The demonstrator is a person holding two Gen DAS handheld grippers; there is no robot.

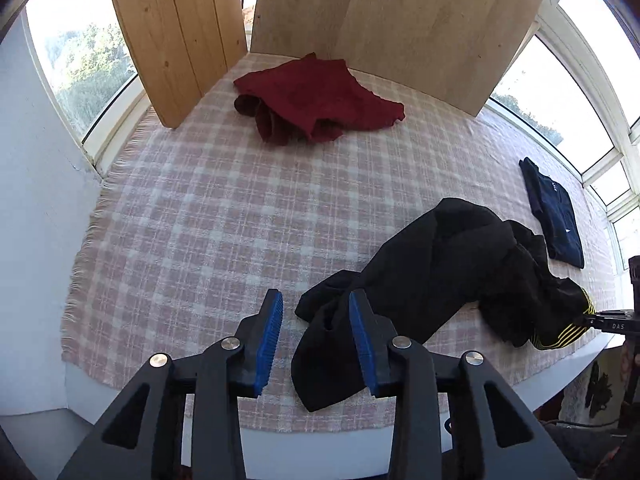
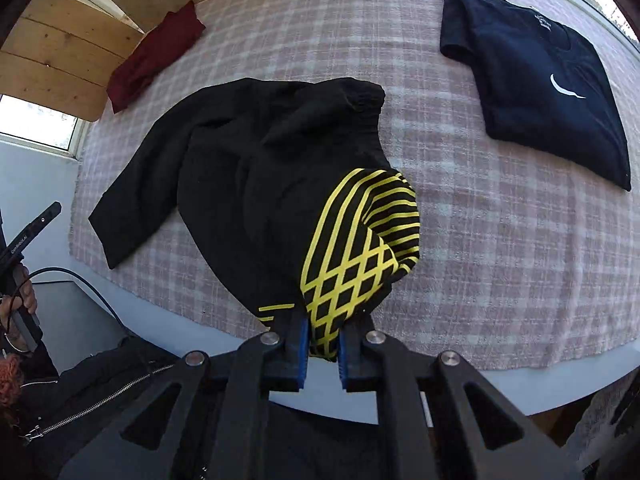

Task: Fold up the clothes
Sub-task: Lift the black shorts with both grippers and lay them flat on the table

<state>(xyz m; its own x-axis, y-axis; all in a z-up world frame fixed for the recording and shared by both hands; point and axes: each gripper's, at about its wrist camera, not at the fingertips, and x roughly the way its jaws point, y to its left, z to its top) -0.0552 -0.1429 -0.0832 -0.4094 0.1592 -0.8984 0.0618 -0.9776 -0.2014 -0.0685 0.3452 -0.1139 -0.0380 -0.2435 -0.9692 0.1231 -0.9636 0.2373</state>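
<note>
A black garment with yellow stripes [image 2: 260,184] lies crumpled on the pink checked cloth [image 2: 500,240]. My right gripper [image 2: 323,344] is shut on its yellow-striped end at the table's near edge. In the left wrist view the same garment [image 1: 448,264] stretches from the right edge toward me. My left gripper [image 1: 316,340] is open just above its near black end, with blue pads [image 1: 269,340] either side of the fabric; the cloth is not pinched. The right gripper shows at the far right [image 1: 612,320].
A folded dark navy shirt [image 2: 536,80] lies at the right of the table. A crumpled dark red garment [image 1: 316,100] lies at the back by upright wooden boards [image 1: 400,28]. Windows surround the table. A person's dark jacket [image 2: 100,396] is at the lower left.
</note>
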